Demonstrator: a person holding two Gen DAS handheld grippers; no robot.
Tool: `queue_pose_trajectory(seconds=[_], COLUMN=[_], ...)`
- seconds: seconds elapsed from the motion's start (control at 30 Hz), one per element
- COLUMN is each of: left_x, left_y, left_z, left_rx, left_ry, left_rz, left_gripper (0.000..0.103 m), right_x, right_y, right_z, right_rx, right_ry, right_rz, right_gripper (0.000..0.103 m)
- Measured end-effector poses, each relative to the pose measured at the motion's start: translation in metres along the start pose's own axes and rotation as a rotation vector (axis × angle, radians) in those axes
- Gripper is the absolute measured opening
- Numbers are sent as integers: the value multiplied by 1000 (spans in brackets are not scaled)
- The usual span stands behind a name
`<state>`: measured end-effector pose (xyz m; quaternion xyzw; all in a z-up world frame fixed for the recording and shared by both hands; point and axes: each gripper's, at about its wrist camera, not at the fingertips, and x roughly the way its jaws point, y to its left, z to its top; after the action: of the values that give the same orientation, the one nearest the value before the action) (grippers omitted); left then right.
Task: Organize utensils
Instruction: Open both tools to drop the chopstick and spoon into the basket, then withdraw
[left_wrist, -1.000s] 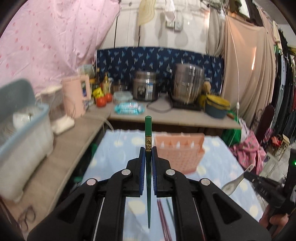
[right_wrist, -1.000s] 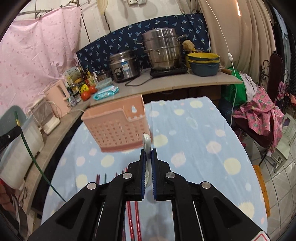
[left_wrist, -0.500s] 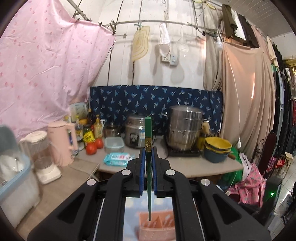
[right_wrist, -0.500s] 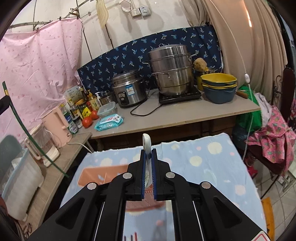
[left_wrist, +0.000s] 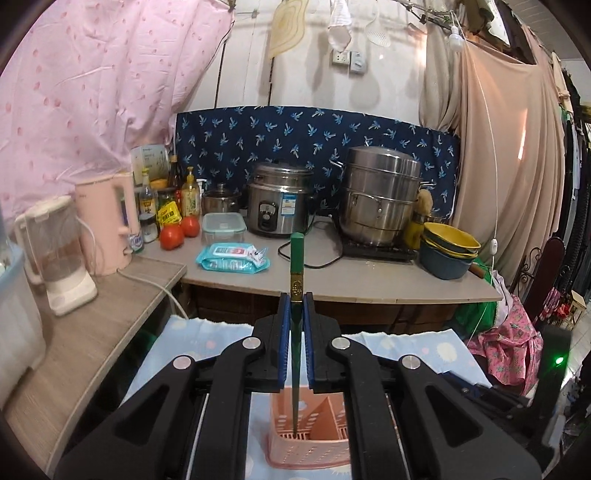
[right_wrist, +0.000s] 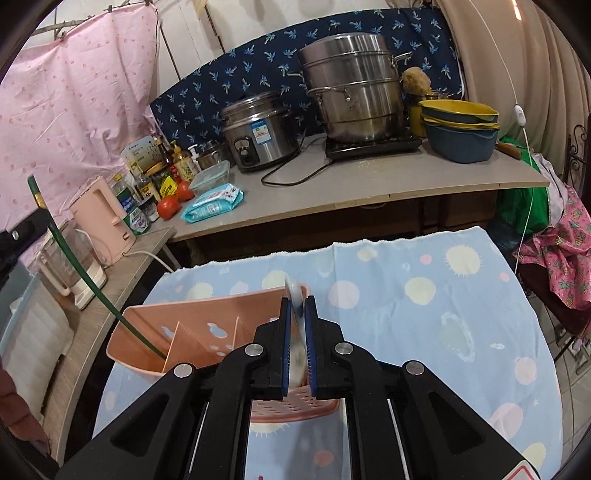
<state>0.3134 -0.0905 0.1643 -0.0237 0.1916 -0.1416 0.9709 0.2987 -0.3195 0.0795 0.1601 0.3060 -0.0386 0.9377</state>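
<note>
Dividers split the pink utensil basket (right_wrist: 207, 332) on the blue spotted tablecloth (right_wrist: 424, 295). Left gripper (left_wrist: 295, 325) clamps a green chopstick (left_wrist: 296, 266), tip down in the basket's left compartment. Right gripper (right_wrist: 297, 325) pinches a white spoon (right_wrist: 293, 295) above its right end. Cloth lies bare to the right; a cluttered counter (right_wrist: 369, 184) stands behind.

left gripper (left_wrist: 295, 321) clamping green chopstick (left_wrist: 296, 295), tip in pink basket (left_wrist: 314, 435)

no text can be read with any certainty. the rice cooker (left_wrist: 279, 204) carries a blue label (left_wrist: 290, 202), the wet-wipes pack (left_wrist: 232, 258) a printed panel, and the bottles (left_wrist: 168, 201) yellow labels (all too small and blurred).
</note>
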Motion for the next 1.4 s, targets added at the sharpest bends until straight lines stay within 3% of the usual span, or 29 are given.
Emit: queue_pose_trajectory(seconds=[0.03,0.07,0.1,0.13,0.17,0.37,0.5,0.6,0.9,1.03,1.4], left_x=[-2,-3,-7,-12,-16,-51,-71,-87,-127,-140,-173], left_y=[2,3,6,9,11,32,38,39,34,27,18], left_z=[-1,-2,-2,-3,-3,-24,-55,-86,-195,-230,-275], left_rx=[1,4,6,1,-5,-49,-47,-19,-45,-43,-1], left_ry=[-3,-3,-1,-6,-13,40,98,152,364,421,483], left_rz=[6,15,33,45,52,65,94,128,102,116,108], left_gripper=[11,27,38,54,58,59,59,59,59,59,59], right_x=[-2,-8,-15,-21,-25,-65,-92,-108,-145,-156,-171], right_y=[0,0,-1,-2,-2,-6,-5,-5,-8,-9,-7], right_z=[1,1,0,0,0,-21,-53,-84,-183,-222,-282], right_rx=[-2,-1,3,5,7,21,-5,-25,-81,-101,-60], right_ry=[-5,-20,-36,-45,-48,-46,-32,-5,96,124,209], right_rz=[-2,-7,-13,-15,-14,-16,-48,-67,-135,-184,-157], right_gripper=[26,37,41,41,42,45,47,47,47,47,47])
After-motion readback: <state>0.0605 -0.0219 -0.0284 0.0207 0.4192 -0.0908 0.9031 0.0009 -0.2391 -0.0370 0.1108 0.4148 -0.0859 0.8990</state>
